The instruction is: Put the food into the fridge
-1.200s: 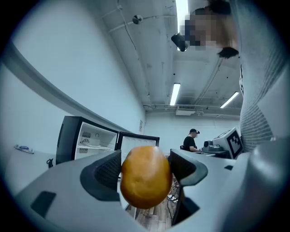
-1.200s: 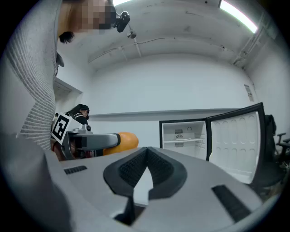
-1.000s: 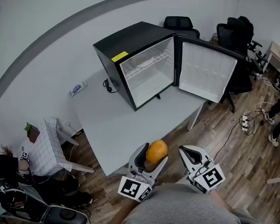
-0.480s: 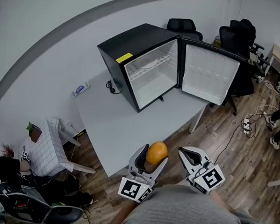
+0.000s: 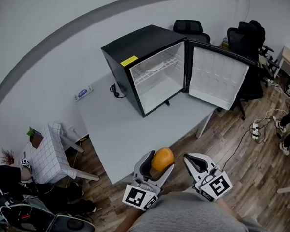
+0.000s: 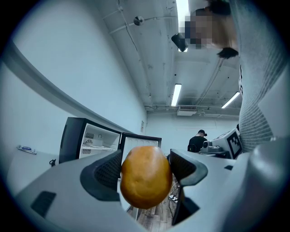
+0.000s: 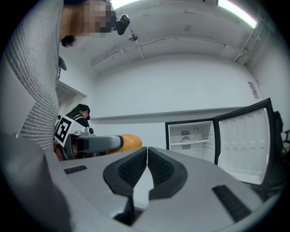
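An orange round fruit point(image 5: 162, 159) is clamped between the jaws of my left gripper point(image 5: 156, 166), held in the air just off the near edge of the white table point(image 5: 129, 131). In the left gripper view the orange fruit point(image 6: 145, 176) fills the gap of the left gripper point(image 6: 146, 170). My right gripper point(image 5: 195, 163) hangs beside it on the right, shut and empty; in its own view the right gripper point(image 7: 147, 168) has both pads touching. The black mini fridge point(image 5: 153, 64) stands on the table's far side, its door point(image 5: 217, 77) swung wide open, with a white wire shelf point(image 5: 155, 69) inside.
A white power strip point(image 5: 82, 92) lies at the table's left back edge. A gridded white box point(image 5: 47, 149) sits on the floor at left. Black office chairs point(image 5: 245, 33) and cables point(image 5: 257, 127) are at the right, on wooden flooring. A person point(image 6: 197, 140) stands in the distance.
The view has drifted slightly, so the fridge sits a little further right than a second ago. Both grippers and the fruit have barely moved.
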`<state>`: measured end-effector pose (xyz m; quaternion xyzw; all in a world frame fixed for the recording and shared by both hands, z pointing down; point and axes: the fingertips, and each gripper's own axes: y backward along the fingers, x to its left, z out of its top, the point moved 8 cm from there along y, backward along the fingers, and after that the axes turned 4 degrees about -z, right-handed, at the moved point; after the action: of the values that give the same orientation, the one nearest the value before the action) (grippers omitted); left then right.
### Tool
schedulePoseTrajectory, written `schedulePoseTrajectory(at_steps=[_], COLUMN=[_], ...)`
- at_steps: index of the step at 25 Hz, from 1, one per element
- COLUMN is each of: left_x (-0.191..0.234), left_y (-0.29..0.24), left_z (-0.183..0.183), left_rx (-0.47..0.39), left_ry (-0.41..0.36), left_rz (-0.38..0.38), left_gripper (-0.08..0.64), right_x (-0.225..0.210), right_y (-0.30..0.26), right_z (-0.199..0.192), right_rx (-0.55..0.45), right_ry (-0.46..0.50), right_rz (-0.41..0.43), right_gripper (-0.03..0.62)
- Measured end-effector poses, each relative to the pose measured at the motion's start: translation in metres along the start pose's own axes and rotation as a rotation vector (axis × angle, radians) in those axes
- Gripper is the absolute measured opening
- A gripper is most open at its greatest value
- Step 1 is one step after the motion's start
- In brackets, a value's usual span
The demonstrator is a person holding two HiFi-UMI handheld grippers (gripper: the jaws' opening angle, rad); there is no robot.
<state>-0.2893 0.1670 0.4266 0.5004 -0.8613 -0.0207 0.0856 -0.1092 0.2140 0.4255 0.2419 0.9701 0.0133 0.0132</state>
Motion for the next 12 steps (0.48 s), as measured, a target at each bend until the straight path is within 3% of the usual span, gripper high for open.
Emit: schedulePoseTrajectory(at_steps=[7,12], left_x=[0.0010,0.0046], left_y=[-0.0018,0.0015], left_z=[0.0075,0.0014], left_rx=[-0.037,-0.006], left_ry=[0.002,0.009], left_rz=[-0.005,0.005], left_gripper=[0.347,0.347], right_x=[0.0011,0.0020], right_y=[-0.0047,-0.0075], right_z=[-0.0001,-0.0026], right_rx=[0.001,0.008], right_ry=[-0.011,-0.016], right_rz=[0.000,0.002], right_gripper=[0.012,0.012])
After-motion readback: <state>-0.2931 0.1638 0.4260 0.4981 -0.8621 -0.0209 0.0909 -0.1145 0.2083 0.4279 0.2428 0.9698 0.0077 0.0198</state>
